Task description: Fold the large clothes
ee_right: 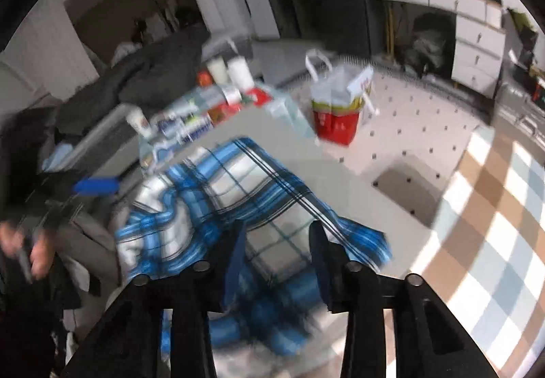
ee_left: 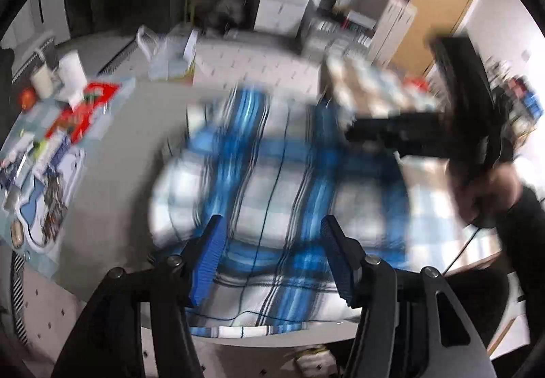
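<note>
**Blue plaid on the grey worktop**

Blue-and-white plaid garment (ee_left: 272, 187) lies rumpled on the grey worktop (ee_left: 129, 146) — both views blurred. Left tool (ee_left: 272, 258) and right tool (ee_right: 277, 262) hover above it, fingers spread wide, gripping nothing.

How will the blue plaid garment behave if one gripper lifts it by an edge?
Probably floppy: the plaid garment lies rumpled in soft folds on the table. Likely light, thin cloth. It would sag and drag; both open grippers may be needed.
</note>
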Action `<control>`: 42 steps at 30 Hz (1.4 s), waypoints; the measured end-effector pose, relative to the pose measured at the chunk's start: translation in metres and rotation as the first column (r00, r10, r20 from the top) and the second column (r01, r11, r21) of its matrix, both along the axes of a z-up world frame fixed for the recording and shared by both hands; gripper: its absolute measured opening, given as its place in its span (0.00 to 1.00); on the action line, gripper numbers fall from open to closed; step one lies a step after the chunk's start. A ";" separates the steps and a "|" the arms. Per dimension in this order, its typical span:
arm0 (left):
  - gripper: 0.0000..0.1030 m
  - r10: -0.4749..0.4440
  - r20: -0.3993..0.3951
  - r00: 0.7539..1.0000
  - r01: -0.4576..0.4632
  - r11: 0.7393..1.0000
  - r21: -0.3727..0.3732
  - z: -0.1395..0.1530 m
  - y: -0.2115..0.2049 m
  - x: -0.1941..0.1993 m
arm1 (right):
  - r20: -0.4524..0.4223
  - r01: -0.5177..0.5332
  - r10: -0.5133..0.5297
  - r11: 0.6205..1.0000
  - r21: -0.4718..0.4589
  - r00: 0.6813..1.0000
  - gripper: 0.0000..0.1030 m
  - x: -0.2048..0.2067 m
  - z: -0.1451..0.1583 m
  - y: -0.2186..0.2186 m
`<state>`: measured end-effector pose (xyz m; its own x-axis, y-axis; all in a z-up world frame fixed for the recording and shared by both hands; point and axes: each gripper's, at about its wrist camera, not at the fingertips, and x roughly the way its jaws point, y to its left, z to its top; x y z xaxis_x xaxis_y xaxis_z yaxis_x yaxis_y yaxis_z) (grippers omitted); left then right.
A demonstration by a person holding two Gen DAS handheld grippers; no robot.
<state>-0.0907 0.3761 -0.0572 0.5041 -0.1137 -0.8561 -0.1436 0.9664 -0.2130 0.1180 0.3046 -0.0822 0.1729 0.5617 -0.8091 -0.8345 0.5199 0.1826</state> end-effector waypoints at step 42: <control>0.99 0.216 0.618 0.756 -0.432 0.874 0.223 0.089 -0.125 -0.146 | 0.222 0.116 -0.261 0.852 0.510 0.940 1.00 -0.192 0.084 -0.189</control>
